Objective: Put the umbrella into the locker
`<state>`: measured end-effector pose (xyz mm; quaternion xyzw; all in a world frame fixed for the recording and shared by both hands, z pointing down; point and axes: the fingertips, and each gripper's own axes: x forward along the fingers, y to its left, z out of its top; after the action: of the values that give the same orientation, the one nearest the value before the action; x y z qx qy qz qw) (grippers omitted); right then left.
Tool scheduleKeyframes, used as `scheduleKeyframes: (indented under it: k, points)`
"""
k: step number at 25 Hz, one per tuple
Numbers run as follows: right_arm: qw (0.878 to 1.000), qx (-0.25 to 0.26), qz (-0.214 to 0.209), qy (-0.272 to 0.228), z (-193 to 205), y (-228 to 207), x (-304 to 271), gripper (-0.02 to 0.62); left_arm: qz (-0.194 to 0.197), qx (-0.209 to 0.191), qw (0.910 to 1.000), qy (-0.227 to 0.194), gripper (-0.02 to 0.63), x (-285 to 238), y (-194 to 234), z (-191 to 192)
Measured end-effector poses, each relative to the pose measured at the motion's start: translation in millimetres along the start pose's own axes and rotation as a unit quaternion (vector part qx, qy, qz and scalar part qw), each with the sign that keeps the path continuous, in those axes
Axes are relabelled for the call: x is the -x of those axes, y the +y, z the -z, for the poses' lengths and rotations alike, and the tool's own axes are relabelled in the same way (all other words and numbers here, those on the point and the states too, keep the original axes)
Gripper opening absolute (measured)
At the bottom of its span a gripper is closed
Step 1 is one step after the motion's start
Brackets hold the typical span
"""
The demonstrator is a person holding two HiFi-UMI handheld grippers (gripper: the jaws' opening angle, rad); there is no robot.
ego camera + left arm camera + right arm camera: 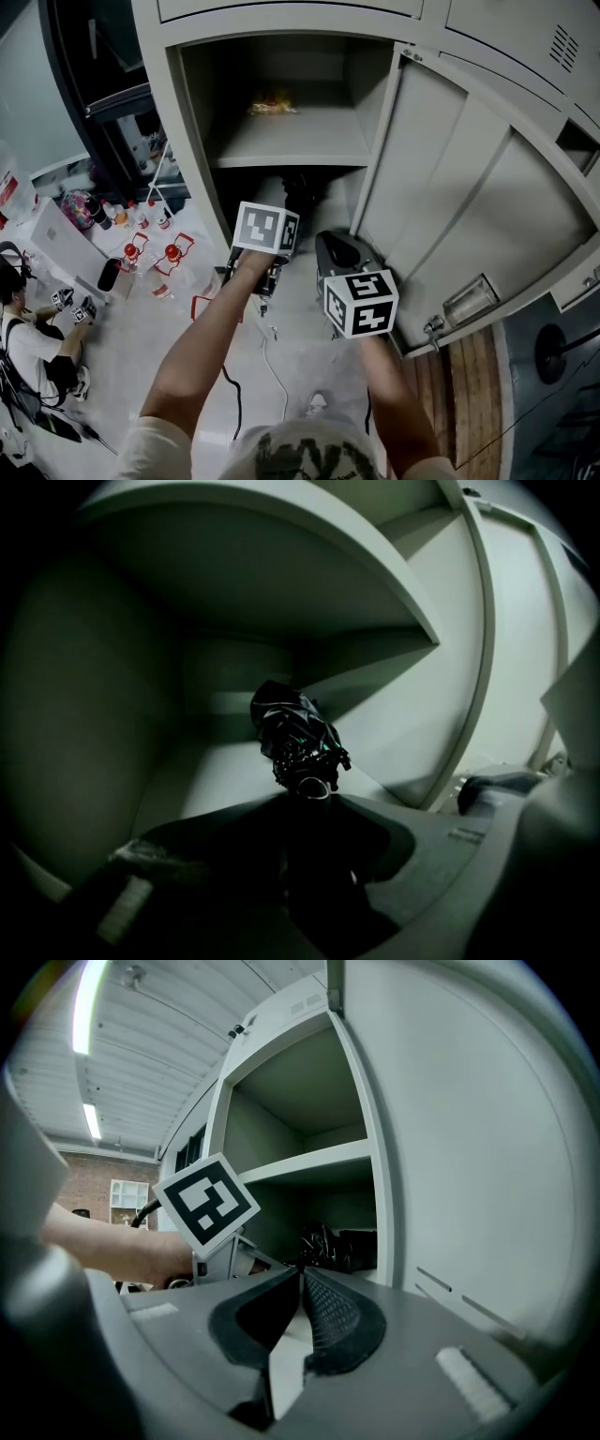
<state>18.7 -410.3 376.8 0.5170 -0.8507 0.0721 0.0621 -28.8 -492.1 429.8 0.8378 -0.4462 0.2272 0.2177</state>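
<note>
Inside locker point(281, 141), black umbrella point(295, 731), left tongs point(300, 822) parted

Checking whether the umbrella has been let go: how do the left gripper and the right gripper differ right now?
The left gripper has its jaws apart; the right gripper has its jaws together, nothing between them. The left gripper reaches into the lower compartment of the locker, with the black umbrella lying just ahead of its jaws; the right gripper is held outside, by the open door. Both carry a marker cube.
</note>
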Motion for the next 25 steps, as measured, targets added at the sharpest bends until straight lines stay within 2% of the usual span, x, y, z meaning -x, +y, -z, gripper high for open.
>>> scheduleKeyframes:
  k: [2,4,21,25]
  points:
    - [1.000,-0.001,0.002,0.000,1,0,2,0.014,-0.001,-0.005,1.0000,-0.005,0.164,4,1,2]
    - [1.000,-0.004,0.005,0.000,2,1,5,0.014,0.004,-0.007,0.9999,-0.009,0.201,8,-1,6]
    - [0.999,-0.012,0.029,-0.006,0,29,38,0.014,0.028,-0.040,0.9953,-0.084,0.203,73,-15,25]
    - [0.999,-0.013,0.037,-0.005,1,33,49,0.014,0.029,-0.043,0.9950,-0.085,0.203,77,-16,37]
